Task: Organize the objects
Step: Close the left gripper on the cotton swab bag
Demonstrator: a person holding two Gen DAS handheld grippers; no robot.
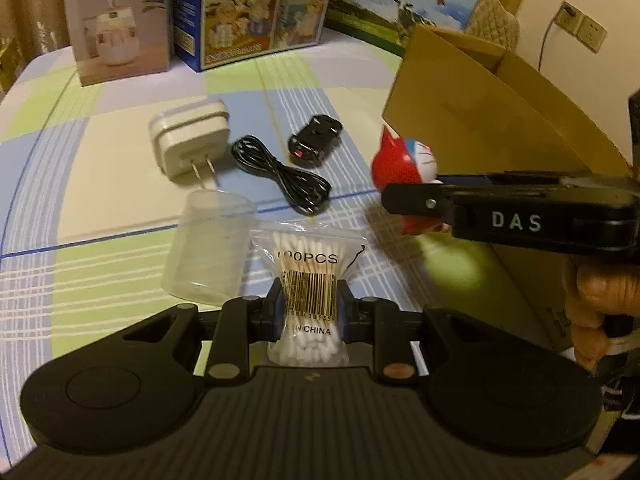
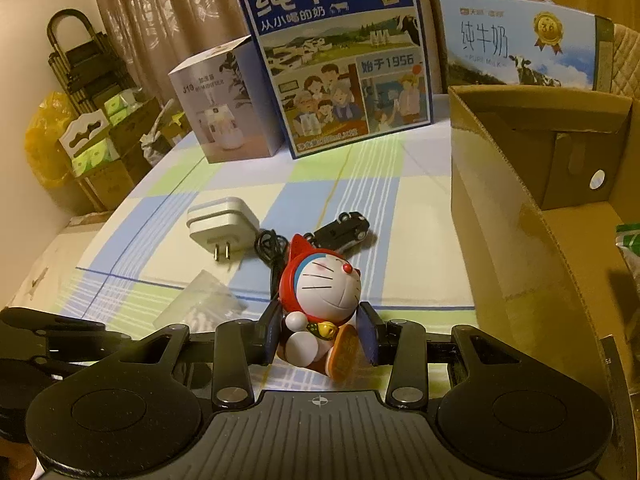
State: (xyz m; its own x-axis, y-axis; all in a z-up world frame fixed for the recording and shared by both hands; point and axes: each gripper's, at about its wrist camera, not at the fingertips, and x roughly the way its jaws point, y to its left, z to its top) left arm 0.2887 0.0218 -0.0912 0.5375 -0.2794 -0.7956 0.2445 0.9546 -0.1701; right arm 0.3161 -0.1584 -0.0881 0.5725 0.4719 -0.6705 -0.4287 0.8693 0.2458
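With the cotton swab bag [image 1: 307, 280] pinched in the left gripper [image 1: 309, 300] and the cat figurine [image 2: 320, 300] clamped by the right gripper [image 2: 320, 336], both should be lifted clear, carried over the cardboard box [image 2: 520, 184] wall, then released inside.

table [image 2: 360, 184] covered in a blue, green and cream plaid cloth, spreading ahead of the jaws; brown patterned curtains [image 2: 160, 12] beyond its far edge; cream wall [image 2: 24, 40] far left; wall socket [image 1: 584, 26] with a cable plugged in, far right; black metal rack [image 2: 76, 60] with stacked cartons, left; dim warm light.
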